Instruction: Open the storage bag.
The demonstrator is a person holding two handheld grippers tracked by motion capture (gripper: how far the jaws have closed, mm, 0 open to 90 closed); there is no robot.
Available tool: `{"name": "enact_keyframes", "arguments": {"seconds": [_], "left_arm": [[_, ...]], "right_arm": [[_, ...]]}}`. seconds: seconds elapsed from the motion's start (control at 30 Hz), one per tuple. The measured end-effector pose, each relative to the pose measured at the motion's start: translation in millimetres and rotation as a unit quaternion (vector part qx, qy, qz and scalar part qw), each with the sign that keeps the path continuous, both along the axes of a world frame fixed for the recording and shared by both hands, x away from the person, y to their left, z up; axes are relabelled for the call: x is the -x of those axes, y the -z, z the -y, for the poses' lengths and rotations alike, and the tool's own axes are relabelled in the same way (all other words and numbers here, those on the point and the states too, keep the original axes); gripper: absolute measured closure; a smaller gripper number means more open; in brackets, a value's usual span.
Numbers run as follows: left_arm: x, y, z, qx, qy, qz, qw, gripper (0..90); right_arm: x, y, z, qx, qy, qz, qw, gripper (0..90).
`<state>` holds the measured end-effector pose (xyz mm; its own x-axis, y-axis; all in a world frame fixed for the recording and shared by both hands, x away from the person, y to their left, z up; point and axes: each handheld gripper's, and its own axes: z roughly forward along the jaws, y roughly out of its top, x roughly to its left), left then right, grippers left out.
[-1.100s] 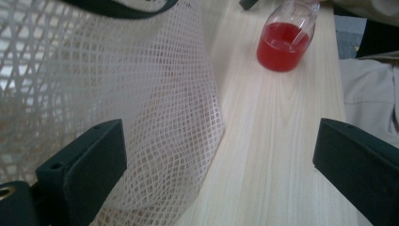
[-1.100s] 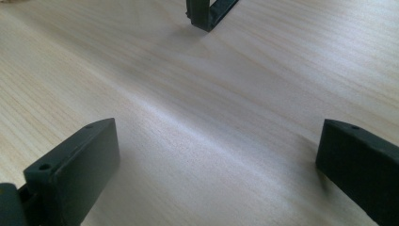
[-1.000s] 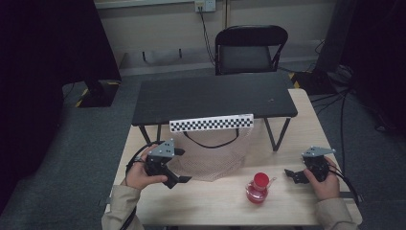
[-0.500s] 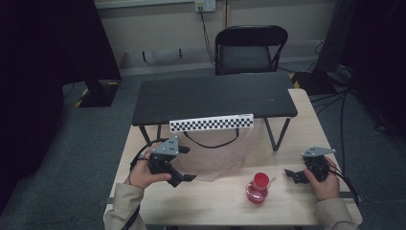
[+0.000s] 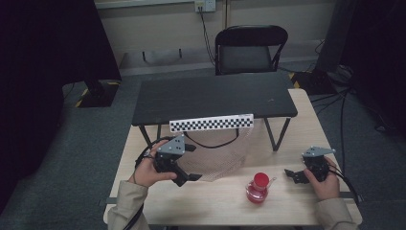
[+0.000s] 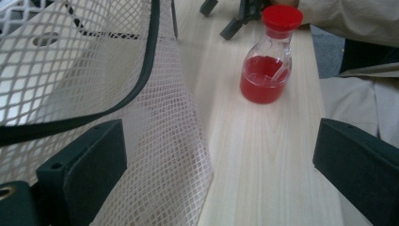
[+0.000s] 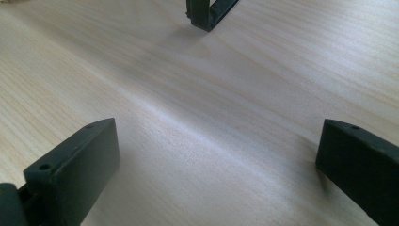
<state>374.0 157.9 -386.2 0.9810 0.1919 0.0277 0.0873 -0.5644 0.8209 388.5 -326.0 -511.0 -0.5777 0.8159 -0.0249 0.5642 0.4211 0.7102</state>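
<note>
Mesh bag (image 6: 155, 141) beside flask (image 6: 268, 61) (red-capped)

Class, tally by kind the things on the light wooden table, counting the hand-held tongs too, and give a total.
Tongs: 2, left tongs and right tongs
Mesh bags: 1, the mesh bag
Bottles of red liquid: 1, the bottle
Small black tables: 1, the black table
Total: 5

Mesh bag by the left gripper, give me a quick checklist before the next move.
1. Left gripper jaws open: ok, wide apart.
2. Mesh bag between the jaws: not ok, it only lies by one jaw.
3. Bag's black rim reachable: ok, it arcs just ahead.
4. Red-capped bottle upright, apart from bag: ok.
5. Right gripper open and empty: ok, over bare table.
6. Bag mouth open enough for the bottle: cannot tell.
</note>
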Motion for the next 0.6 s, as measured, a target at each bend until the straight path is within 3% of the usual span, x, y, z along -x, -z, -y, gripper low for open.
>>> {"name": "enact_keyframes", "arguments": {"seconds": [0.43, 0.6], "left_arm": [[-2.1, -4.1, 12.1, 0.002, 0.0, 0.014, 0.9999, 2.9], [-3.1, -4.3, 16.8, 0.005, -0.001, 0.034, 0.9994, 2.9]], "right_arm": [[0.0, 0.0, 0.0, 0.0, 0.0, 0.0, 1.0, 0.0], [0.0, 0.0, 0.0, 0.0, 0.0, 0.0, 1.0, 0.0]]}}
